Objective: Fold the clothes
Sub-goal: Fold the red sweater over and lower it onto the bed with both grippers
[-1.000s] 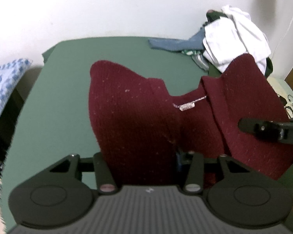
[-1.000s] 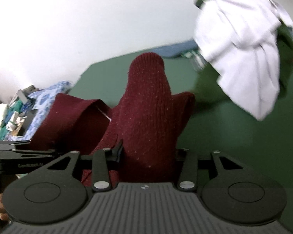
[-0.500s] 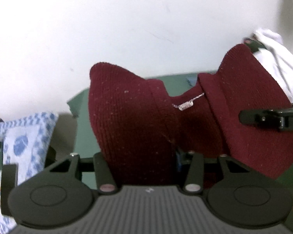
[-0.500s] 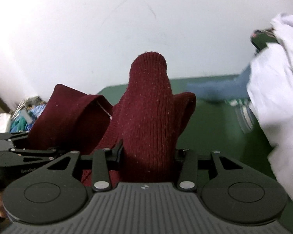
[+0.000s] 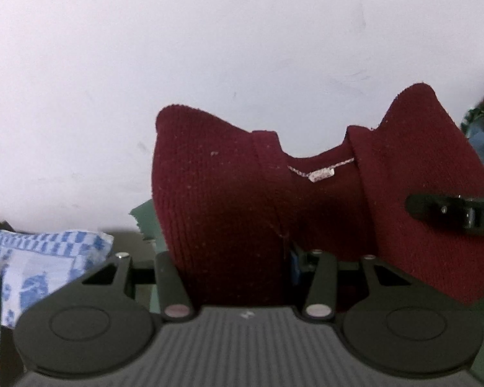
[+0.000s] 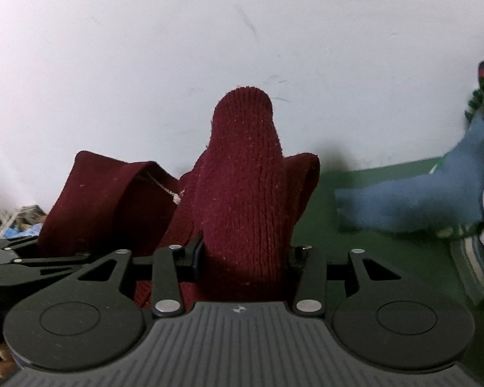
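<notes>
Maroon sweater (image 5: 216, 200): ribbed knit cloth, rough, w/ pale lint. Left gripper (image 5: 232, 258): matt black plastic, shiny metal rivets. Green table cover (image 6: 387, 258): smooth matt.

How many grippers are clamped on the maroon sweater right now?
2. The left gripper pinches one shoulder of the maroon sweater; the right gripper pinches the other shoulder. Fingertips are hidden in the knit.
</notes>
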